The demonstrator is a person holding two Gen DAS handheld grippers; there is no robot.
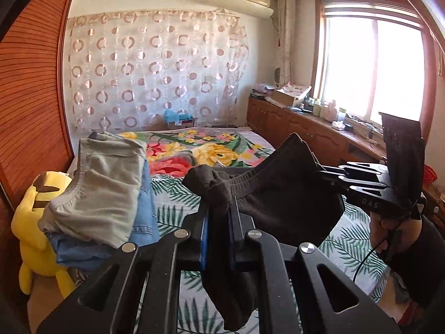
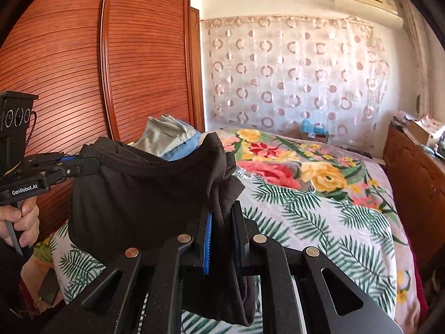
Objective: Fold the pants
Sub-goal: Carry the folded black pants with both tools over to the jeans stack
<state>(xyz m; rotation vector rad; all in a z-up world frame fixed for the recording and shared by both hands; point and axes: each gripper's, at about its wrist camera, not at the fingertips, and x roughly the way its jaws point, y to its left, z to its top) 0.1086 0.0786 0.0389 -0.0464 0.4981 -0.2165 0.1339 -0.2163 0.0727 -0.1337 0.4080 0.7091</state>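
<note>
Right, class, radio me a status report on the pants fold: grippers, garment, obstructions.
Left gripper and right gripper both shut on the black pants. Pants held aloft over the bed, unfolded. Stack of folded clothes lies left.

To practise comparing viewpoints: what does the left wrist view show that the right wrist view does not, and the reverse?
Only the left wrist view shows the yellow plush toy, the window and the right gripper from outside. Only the right wrist view shows the left gripper from outside, in the person's left hand. Both show the black pants clamped by both grippers above the floral bedspread, and the folded clothes pile.
</note>
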